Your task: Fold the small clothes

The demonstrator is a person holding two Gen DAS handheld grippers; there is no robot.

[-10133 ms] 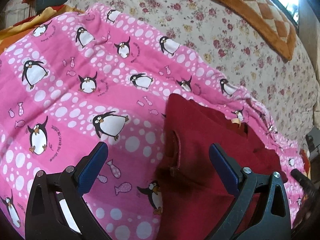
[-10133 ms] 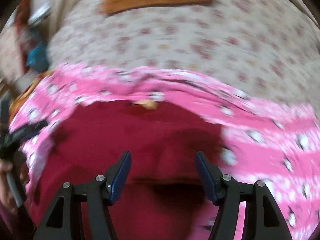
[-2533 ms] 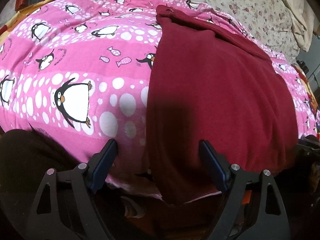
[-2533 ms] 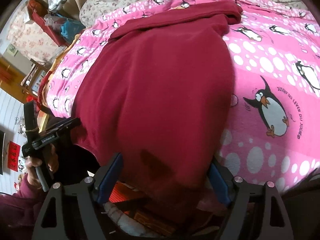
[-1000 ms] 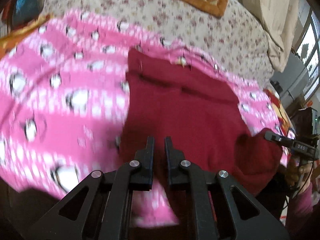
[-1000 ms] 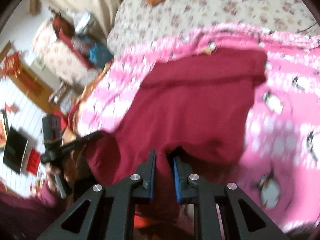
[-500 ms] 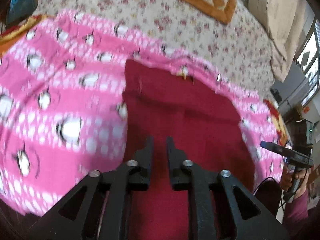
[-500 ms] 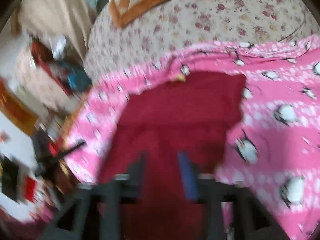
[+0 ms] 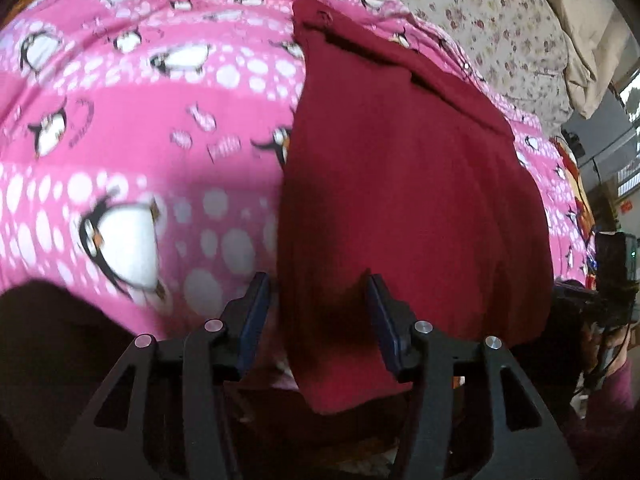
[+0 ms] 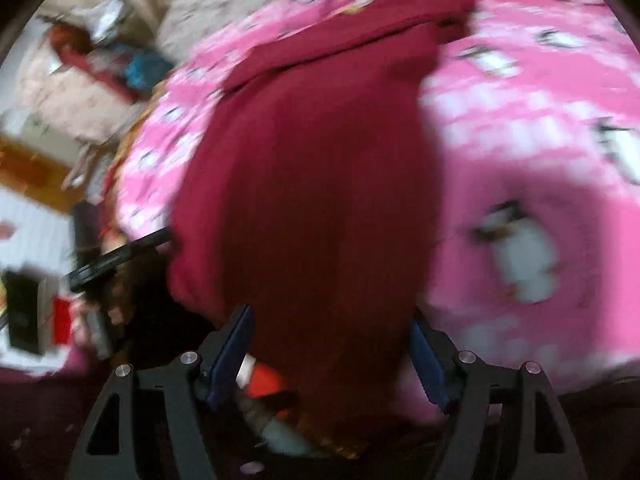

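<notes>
One dark red garment (image 9: 400,184) lies spread on a pink penguin-print blanket (image 9: 140,120) over the bed, near hem drooping past the edge. Left gripper (image 9: 318,312): fingers apart, straddling the hem's left corner. Right gripper (image 10: 332,344): fingers apart around the hem; view blurred.

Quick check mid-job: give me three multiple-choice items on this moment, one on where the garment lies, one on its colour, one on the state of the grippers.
1. The garment lies on:
A. a penguin blanket
B. a wooden table
C. the floor

2. Its colour:
A. navy
B. dark red
C. white

3. The left gripper and right gripper are:
A. both shut
B. one open, one shut
C. both open

Key: 1 A, the pink penguin blanket shows around it; 2 B, dark red in both views; 3 C, each gripper's fingers stand apart astride the near hem.
</notes>
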